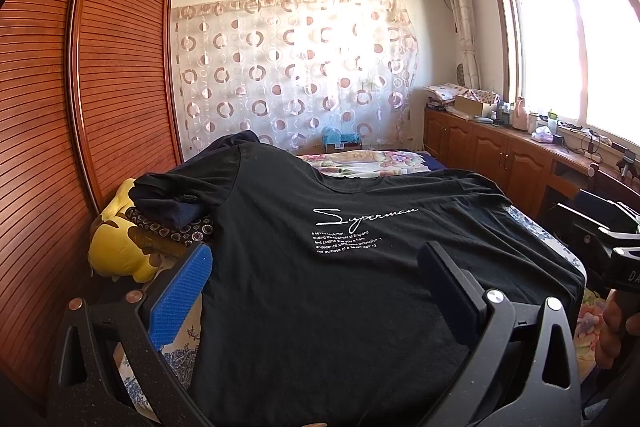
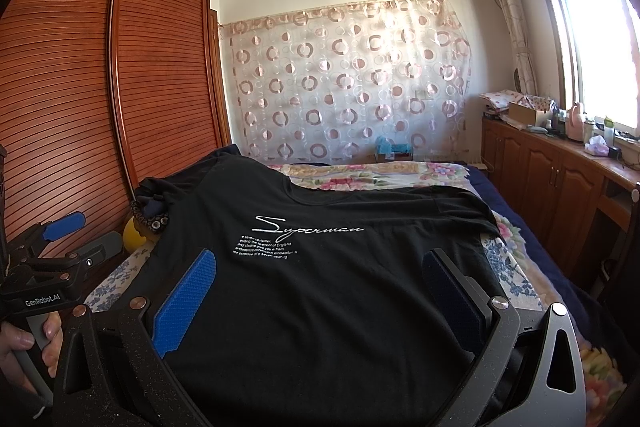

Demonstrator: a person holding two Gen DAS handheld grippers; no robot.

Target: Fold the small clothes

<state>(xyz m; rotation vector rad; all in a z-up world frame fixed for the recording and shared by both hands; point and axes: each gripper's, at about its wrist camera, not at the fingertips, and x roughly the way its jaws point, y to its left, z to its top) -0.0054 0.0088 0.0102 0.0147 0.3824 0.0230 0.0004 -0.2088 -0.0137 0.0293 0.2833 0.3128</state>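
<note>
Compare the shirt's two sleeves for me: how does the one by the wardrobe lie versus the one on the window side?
The wardrobe-side sleeve is bunched and humped over a pile of dark clothes beside the yellow plush toy; the window-side sleeve lies flat and spread on the floral bedspread. The first looks raised and creased, the second low and smooth. Both are short, black, and belong to the black T-shirt, lying print up.
</note>
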